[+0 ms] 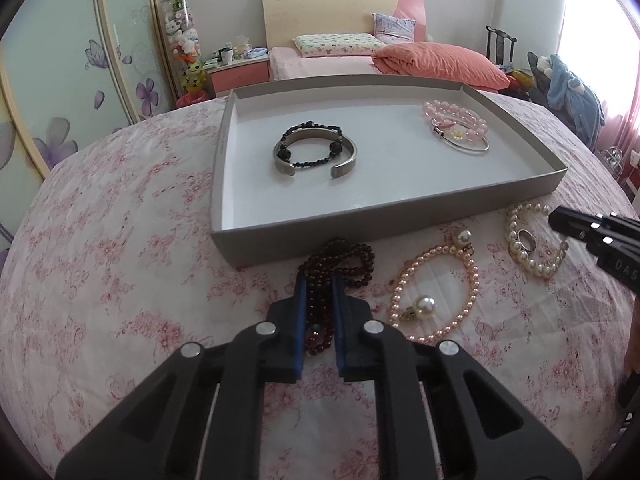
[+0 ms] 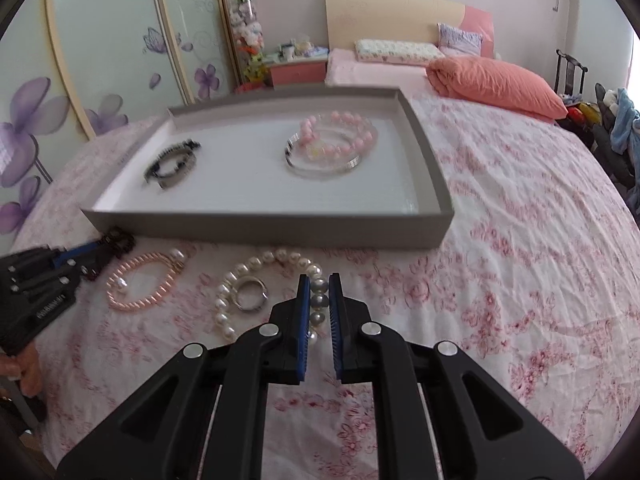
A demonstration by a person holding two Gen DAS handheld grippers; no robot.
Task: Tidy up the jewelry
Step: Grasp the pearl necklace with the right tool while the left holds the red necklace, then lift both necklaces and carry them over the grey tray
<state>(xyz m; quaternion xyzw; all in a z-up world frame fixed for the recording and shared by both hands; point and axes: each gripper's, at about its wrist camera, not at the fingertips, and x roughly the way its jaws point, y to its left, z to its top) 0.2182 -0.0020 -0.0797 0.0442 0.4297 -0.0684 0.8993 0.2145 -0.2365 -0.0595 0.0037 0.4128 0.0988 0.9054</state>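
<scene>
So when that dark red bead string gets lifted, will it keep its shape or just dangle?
Probably dangle: the dark red bead string lies in loose doubled loops, so it looks floppy. The left tool pinches only a few strands; the rest should hang and swing. Round beads might slip.
</scene>
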